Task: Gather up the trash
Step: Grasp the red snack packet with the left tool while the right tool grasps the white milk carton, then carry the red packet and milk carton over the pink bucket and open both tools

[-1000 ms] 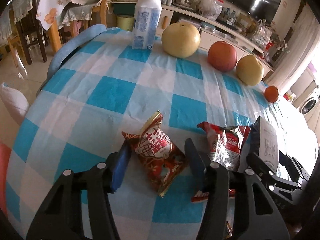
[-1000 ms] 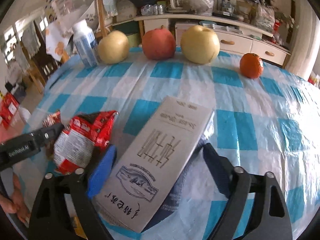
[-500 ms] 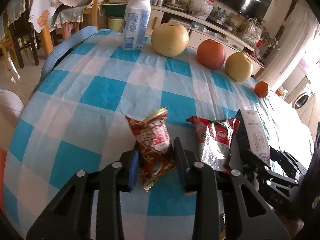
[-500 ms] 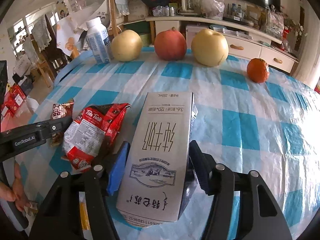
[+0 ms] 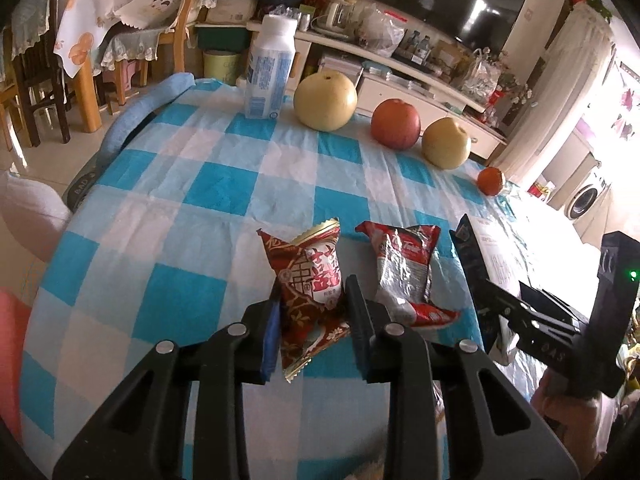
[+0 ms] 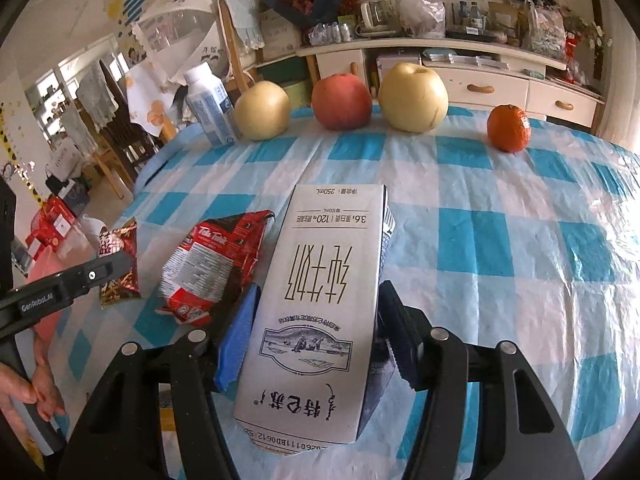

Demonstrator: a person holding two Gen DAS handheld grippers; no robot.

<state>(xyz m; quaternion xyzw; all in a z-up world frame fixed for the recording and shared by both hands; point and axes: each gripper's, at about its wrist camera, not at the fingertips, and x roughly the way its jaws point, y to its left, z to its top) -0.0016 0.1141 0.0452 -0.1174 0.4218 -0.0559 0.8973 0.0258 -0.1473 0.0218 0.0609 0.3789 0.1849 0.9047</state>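
My left gripper (image 5: 314, 292) is shut on a dark red snack wrapper (image 5: 310, 280), held just above the blue-checked tablecloth (image 5: 192, 208). A second red and silver snack wrapper (image 5: 404, 268) lies on the cloth just right of it; it also shows in the right wrist view (image 6: 216, 264). My right gripper (image 6: 316, 300) is shut on a white milk carton (image 6: 320, 300), lying lengthwise between the fingers. The carton and right gripper show at the right of the left wrist view (image 5: 492, 280).
Along the table's far side stand a white bottle (image 5: 270, 68), a yellow pear (image 5: 325, 96), a red apple (image 5: 396, 123), a second pear (image 5: 446, 143) and a tangerine (image 5: 490, 181). Chairs (image 5: 24, 92) and a sideboard (image 6: 480, 80) stand beyond.
My left gripper closed on the dark red wrapper and lifted it slightly. My right gripper closed on the milk carton, which turned straight between the fingers.
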